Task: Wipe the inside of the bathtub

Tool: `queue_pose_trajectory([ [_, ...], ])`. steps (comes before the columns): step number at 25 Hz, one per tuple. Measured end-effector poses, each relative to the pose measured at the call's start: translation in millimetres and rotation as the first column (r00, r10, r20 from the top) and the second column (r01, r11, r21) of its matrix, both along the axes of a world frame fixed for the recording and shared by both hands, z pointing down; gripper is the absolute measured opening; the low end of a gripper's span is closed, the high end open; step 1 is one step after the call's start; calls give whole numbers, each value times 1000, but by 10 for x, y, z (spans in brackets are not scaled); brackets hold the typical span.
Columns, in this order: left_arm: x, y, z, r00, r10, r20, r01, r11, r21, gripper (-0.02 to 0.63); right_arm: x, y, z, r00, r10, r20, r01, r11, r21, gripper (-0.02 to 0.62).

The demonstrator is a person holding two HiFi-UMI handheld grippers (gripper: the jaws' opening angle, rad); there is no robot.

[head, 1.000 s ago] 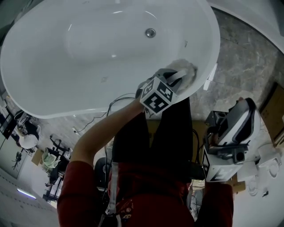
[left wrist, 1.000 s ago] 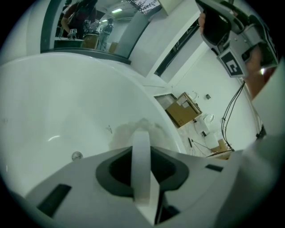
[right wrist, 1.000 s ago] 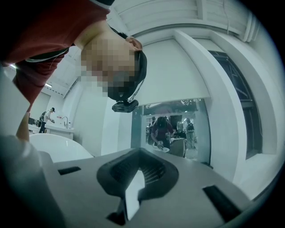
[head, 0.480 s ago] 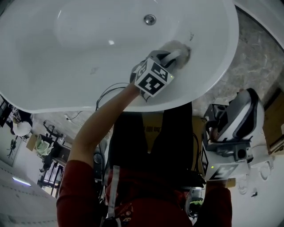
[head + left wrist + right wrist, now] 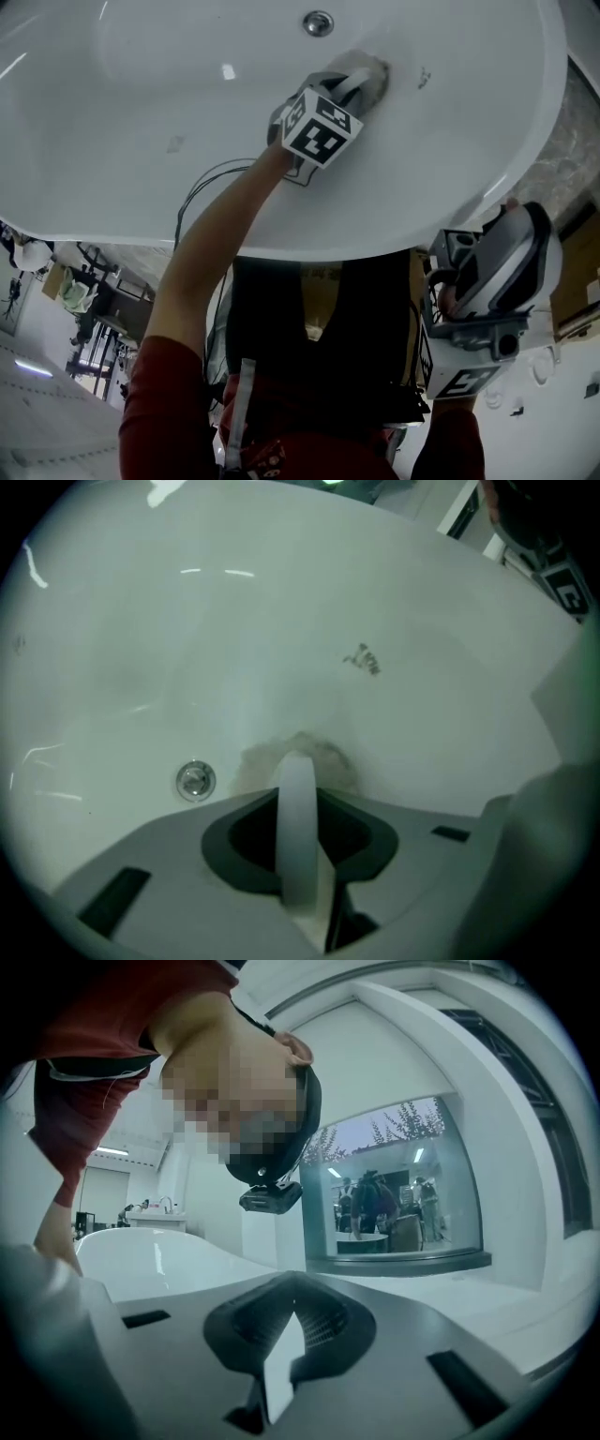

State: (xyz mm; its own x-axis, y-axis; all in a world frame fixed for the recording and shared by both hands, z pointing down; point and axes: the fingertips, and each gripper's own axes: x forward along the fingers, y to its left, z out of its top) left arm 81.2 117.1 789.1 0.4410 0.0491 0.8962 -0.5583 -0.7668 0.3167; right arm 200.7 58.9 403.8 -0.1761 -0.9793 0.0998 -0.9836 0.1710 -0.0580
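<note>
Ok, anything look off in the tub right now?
Yes: a small dark scuff marks the white bathtub wall, a little past the cloth clamped in the left gripper, not yet wiped.

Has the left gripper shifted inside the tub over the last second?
Yes. The left gripper, shut on the cloth, has slid closer to the drain.

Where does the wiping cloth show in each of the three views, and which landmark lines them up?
Head view: cloth at upper middle, on the tub wall, below and right of the drain.
Left gripper view: cloth at low centre, just past the fingers, with the drain to its left.
Right gripper view: not in it.
Shared landmark: the drain, in the head and left gripper views only.
</note>
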Motion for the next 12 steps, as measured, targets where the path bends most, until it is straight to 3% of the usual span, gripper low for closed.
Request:
queue_pose_trajectory([
  [12, -385, -242, 950, 987, 14, 163, -32, 994, 107, 98, -288, -288, 301, 995, -77, 64, 80, 996, -47, 11],
])
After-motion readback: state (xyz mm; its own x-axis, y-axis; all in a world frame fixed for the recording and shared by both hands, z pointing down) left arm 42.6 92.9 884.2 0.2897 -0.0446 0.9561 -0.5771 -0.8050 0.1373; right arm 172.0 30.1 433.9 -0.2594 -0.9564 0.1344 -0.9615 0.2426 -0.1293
